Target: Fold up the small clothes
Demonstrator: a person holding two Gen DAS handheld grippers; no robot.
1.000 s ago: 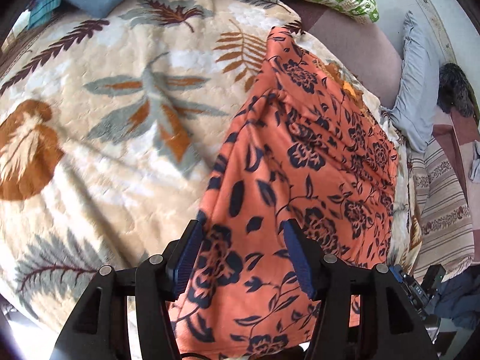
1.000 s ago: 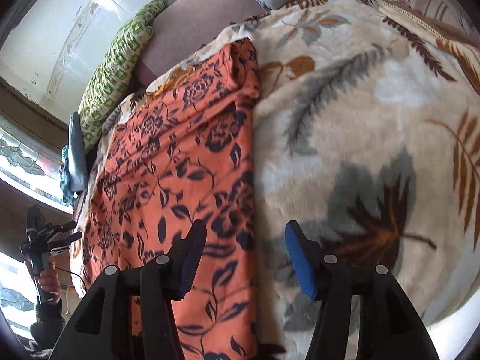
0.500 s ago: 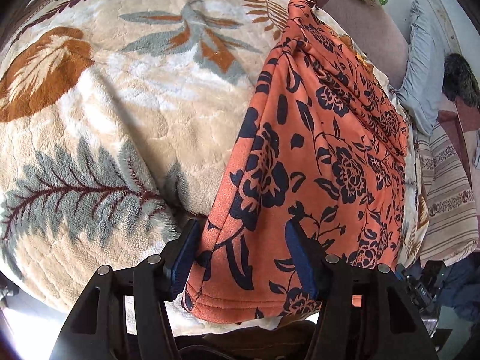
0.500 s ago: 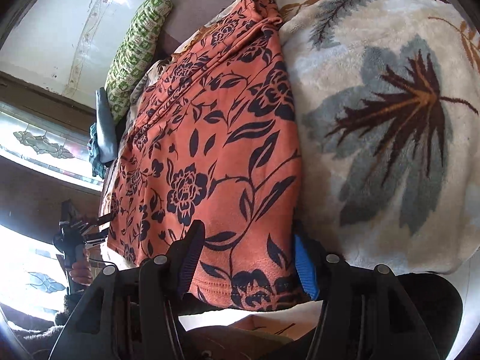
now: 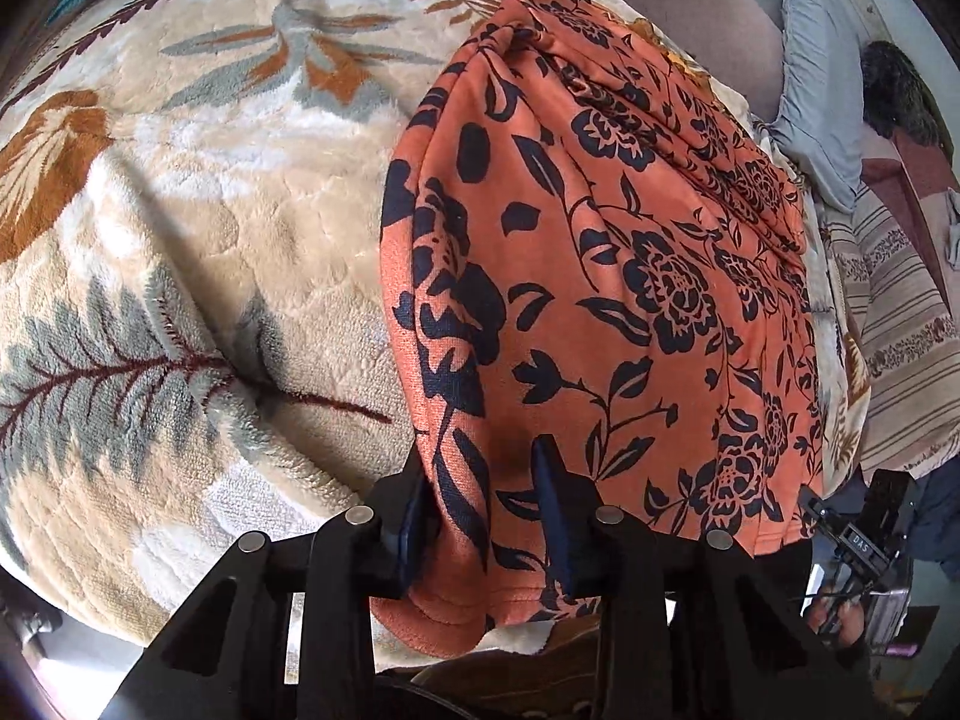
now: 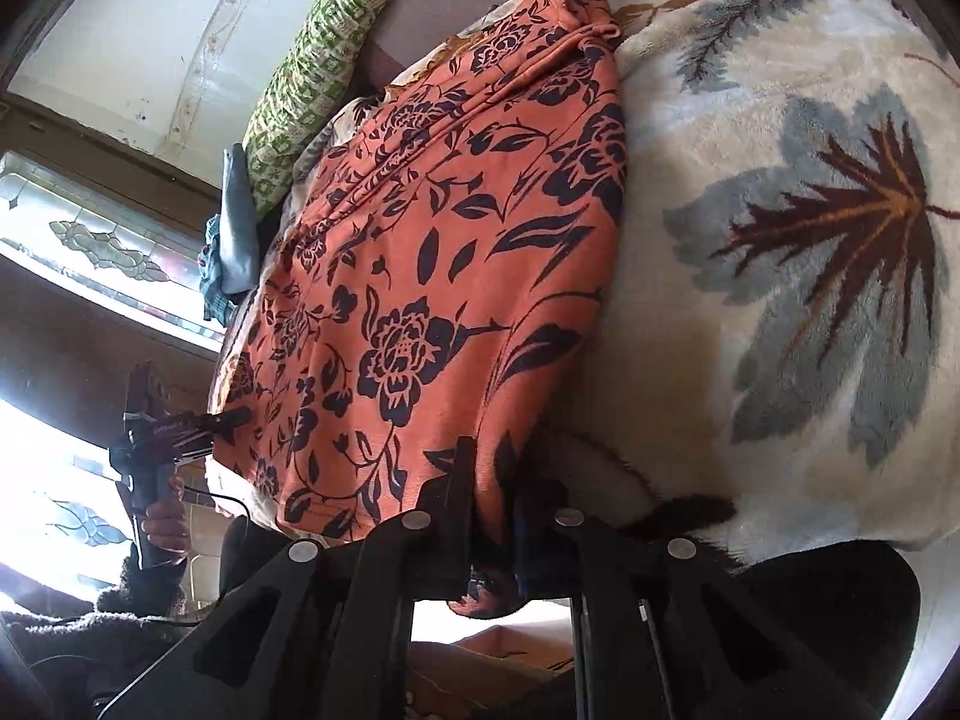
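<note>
While tilted steeply down, both grippers [image 5: 483, 498] [image 6: 492, 504] apparently pinch the orange garment's [image 5: 600, 276] hem.

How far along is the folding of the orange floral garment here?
Done: the orange floral garment lies as a long strip on the leaf-print blanket. In hand: the left gripper and right gripper have just been closing on its near hem corners, with cloth between the fingers. Left: lifting that hem and folding it toward the far end.
</note>
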